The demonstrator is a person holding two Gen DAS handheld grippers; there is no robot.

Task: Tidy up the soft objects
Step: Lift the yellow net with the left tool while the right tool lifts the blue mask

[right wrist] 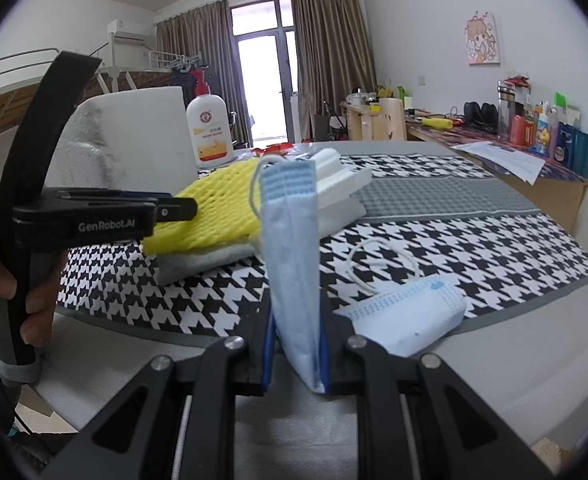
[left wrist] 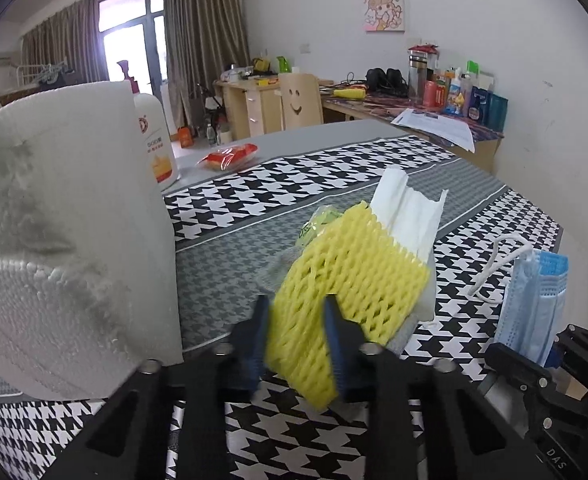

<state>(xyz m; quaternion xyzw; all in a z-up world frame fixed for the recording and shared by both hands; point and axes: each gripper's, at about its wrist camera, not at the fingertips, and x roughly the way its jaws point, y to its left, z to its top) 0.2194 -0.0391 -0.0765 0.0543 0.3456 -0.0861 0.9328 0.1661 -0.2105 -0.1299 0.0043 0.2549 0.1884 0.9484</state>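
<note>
My left gripper (left wrist: 297, 312) is shut on a yellow foam net sleeve (left wrist: 345, 280), which lies over a grey cloth (left wrist: 272, 276) and white paper (left wrist: 407, 210) on the houndstooth tablecloth (left wrist: 294, 184). From the right wrist view the left gripper (right wrist: 174, 210) reaches in from the left onto the yellow sleeve (right wrist: 222, 208) above the grey cloth (right wrist: 198, 266). My right gripper (right wrist: 295, 344) is shut on a blue face mask (right wrist: 292, 248), held upright on edge. That mask shows at the right in the left wrist view (left wrist: 533, 300). A second blue mask (right wrist: 409, 314) lies on the table.
A large white foam block (left wrist: 66, 232) stands at the left, with a lotion pump bottle (left wrist: 156, 136) behind it. A red snack packet (left wrist: 228, 157) lies farther back. White foam pieces (right wrist: 337, 184) sit behind the yellow sleeve. A cluttered desk (left wrist: 433, 96) lines the right wall.
</note>
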